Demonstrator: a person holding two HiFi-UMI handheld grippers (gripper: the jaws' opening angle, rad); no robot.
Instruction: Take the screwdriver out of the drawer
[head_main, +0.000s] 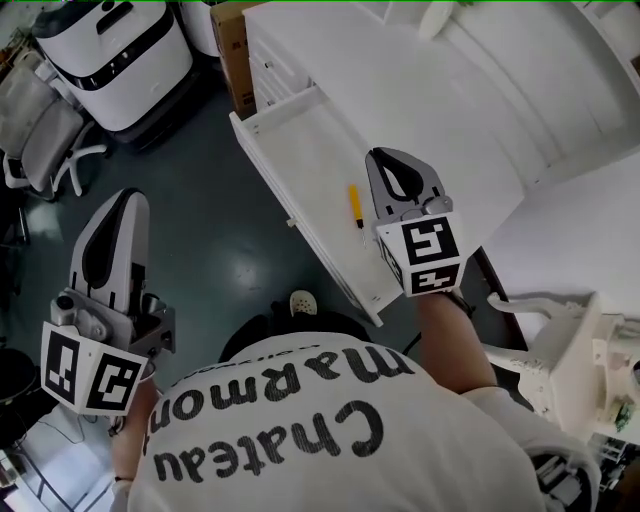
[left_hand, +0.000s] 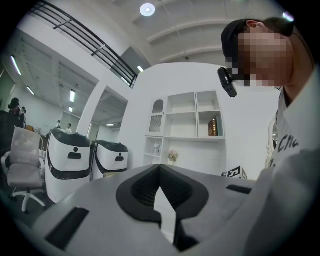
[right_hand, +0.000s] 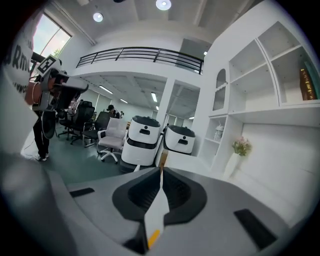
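The white drawer (head_main: 300, 140) stands pulled open from the white cabinet. A yellow-handled screwdriver (head_main: 355, 205) lies on its floor. In the head view my right gripper (head_main: 380, 155) hangs over the drawer just right of the screwdriver, jaws shut with nothing between them. The right gripper view shows the shut right gripper (right_hand: 161, 170), and a sliver of the screwdriver's orange-yellow handle (right_hand: 153, 236) shows low in the slit between the jaws. My left gripper (head_main: 128, 195) is far to the left over the dark floor, away from the drawer. The left gripper view shows the left gripper (left_hand: 160, 167) shut and empty.
The white cabinet top (head_main: 450, 90) runs right of the drawer. White-and-black machines (head_main: 120, 60), an office chair (head_main: 40, 130) and a cardboard box (head_main: 232, 50) stand on the dark floor at the back left. A white device (head_main: 570, 350) sits at the right.
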